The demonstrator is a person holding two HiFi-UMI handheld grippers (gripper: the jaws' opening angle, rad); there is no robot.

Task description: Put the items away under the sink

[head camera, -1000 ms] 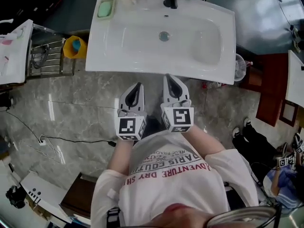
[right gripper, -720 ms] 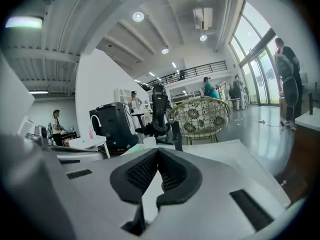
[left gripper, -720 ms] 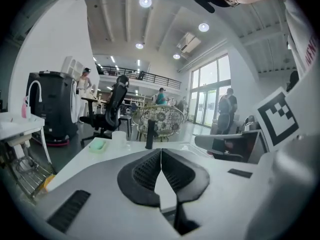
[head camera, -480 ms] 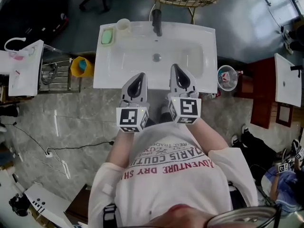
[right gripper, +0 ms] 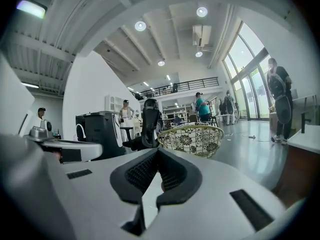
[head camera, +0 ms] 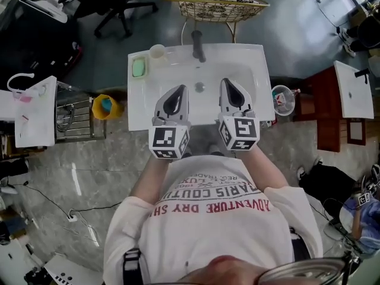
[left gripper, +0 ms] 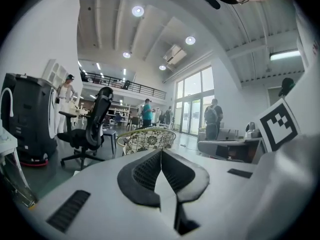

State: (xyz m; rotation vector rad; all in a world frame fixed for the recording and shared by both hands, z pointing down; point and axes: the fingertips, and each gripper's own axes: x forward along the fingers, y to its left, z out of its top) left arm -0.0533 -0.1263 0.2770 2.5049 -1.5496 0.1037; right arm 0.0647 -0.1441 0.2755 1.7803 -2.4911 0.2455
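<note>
The left gripper (left gripper: pixel 161 152) and right gripper (right gripper: pixel 158 152) both have their jaws pressed together on nothing, held side by side above the white rectangular ceramic sink (head camera: pixel 262 70). A green soap dish (head camera: pixel 138 67) and a pale round cup (head camera: pixel 157 51) sit at its far-left corner. The sink top hides the space beneath it.

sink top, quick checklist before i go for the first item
1. Left gripper free of load: ok, jaws together with nothing between them.
2. Right gripper free of load: ok, jaws together, empty.
3. Jaws ready to take something: not ok, both are shut and need opening first.
4. Items in sight: ok, a green soap dish and a cup sit at the back left corner of the sink, left of the faucet.
5. Grippers near the items: not ok, both hover over the front of the basin, apart from them.
6. Way in under the sink: cannot tell, the basin hides it from above.
</note>
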